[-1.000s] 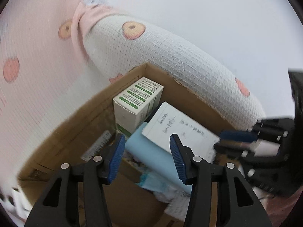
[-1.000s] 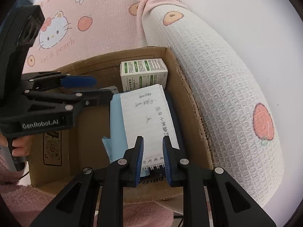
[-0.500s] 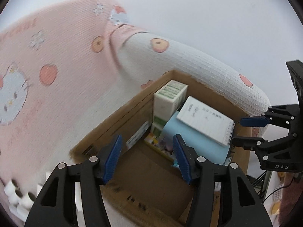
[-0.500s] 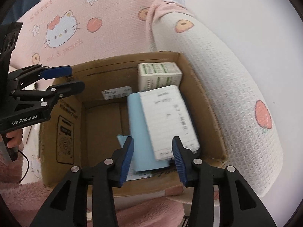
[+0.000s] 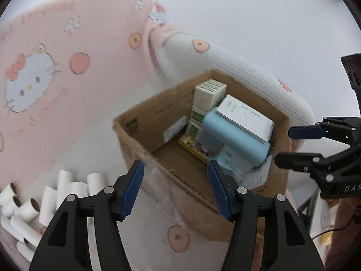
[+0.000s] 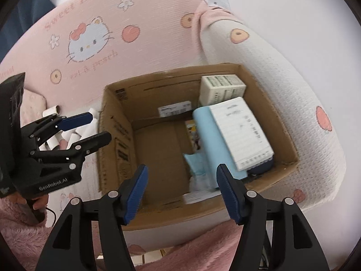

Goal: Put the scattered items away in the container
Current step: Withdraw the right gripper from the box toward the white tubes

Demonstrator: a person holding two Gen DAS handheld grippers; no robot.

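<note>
While both grippers hang over the bed with nothing in them, the box [image 6: 279,174] sits on the pink blanket [image 6: 140,18], up against the white pillow [image 6: 300,103]. Left gripper [image 5: 174,188] has its jaws spread wide, just above the box's near wall, and you can see it from the other cam too, out to the left of the box. Right gripper [image 6: 181,194] is also wide, hovering over the box's near edge.

Inside the box everything is piled on the pillow side: a notepad [image 6: 241,133] lies on top of a light blue book [image 6: 207,140], and a white carton with green print [image 6: 222,89] stands in the far corner behind them. A small white label-looking thing [image 6: 174,109] leans on the far wall, and there's a yellow-edged pack [image 5: 195,148] under the pile, though it's blurry so I can't say what it is. The rest of the box floor is bare cardboard.

Outside, a bunch of white cardboard tubes [image 5: 29,205] are lying on the blanket left of the box.
</note>
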